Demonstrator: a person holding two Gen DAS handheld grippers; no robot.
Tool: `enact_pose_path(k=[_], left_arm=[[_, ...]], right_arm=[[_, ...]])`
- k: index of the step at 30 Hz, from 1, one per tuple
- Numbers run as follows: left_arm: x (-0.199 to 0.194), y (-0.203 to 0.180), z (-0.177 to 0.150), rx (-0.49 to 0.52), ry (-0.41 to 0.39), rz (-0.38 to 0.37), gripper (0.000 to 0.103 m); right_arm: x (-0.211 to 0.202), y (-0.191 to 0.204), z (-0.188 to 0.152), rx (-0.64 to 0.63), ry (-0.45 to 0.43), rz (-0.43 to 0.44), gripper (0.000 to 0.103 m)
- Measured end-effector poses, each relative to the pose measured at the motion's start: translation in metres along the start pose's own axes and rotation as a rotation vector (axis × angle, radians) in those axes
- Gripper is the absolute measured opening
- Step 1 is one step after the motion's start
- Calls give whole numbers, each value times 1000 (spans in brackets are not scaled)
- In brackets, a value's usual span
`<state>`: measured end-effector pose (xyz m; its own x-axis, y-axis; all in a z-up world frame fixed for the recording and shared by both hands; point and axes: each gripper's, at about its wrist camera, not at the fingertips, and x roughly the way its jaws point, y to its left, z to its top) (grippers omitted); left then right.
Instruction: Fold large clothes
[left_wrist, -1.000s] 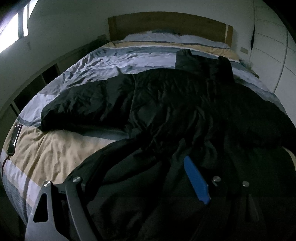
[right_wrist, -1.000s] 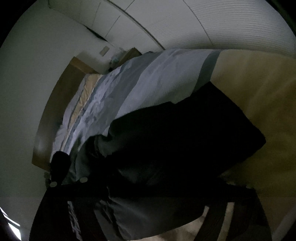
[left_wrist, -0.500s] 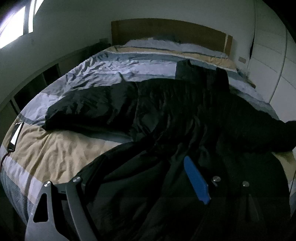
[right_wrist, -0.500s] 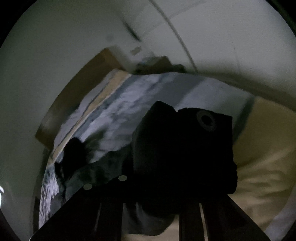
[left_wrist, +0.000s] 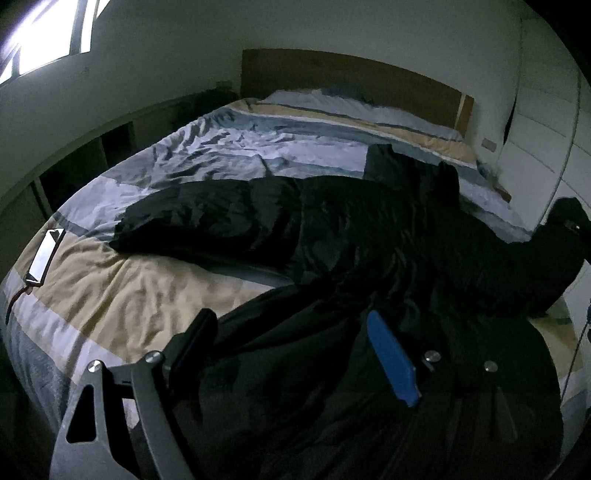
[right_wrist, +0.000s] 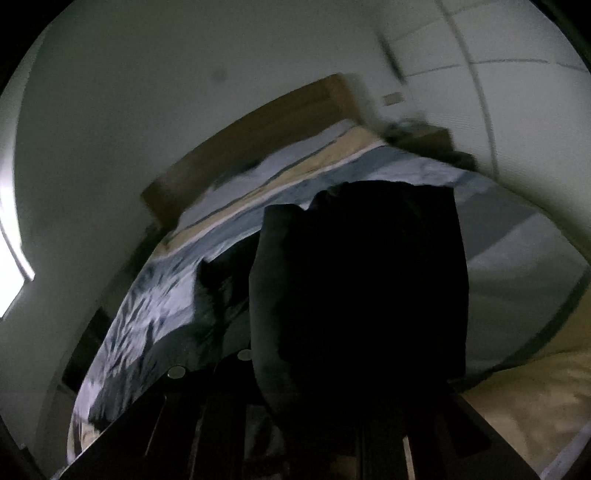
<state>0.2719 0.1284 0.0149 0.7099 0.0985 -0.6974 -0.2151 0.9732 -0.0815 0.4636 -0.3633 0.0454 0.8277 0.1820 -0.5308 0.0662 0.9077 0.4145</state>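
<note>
A large black padded jacket (left_wrist: 351, 229) lies spread across the striped bed (left_wrist: 122, 288), one sleeve (left_wrist: 207, 221) stretched to the left. My left gripper (left_wrist: 291, 343) is open low over the jacket's near hem, with a black finger on the left and a blue finger (left_wrist: 391, 365) on the right. My right gripper (right_wrist: 354, 417) is shut on the jacket's right sleeve (right_wrist: 362, 288) and holds it lifted, so the dark cloth fills the right wrist view. The raised sleeve also shows at the right edge of the left wrist view (left_wrist: 557, 243).
A phone (left_wrist: 44, 254) with a cable lies on the bed's left edge. A wooden headboard (left_wrist: 351, 81) and pillows stand at the far end. A white wardrobe (left_wrist: 546, 122) runs along the right side. Dark shelves (left_wrist: 74, 166) line the left wall under a window.
My right gripper has lifted the right sleeve off the bed and swung it up and inward. My left gripper has stayed over the hem, and its black finger now shows further forward.
</note>
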Motion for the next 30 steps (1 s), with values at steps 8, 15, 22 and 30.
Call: enact_pose_path(k=[8,15,22,30], left_arm=[[-9,33,2,-52,-5,26,83],[-6,57,-1,-83,3,29,83],[2,76,-7,-107,20,38,83],[3,81,-9,-104,26,27,83]], right_arm=[[34,91,-38,-147,103,64,16],[68,140,-90,-276,219,12,16],[95,166,-146,-389,307,-51,19],[109,176,-187,-484,366,-131,22]])
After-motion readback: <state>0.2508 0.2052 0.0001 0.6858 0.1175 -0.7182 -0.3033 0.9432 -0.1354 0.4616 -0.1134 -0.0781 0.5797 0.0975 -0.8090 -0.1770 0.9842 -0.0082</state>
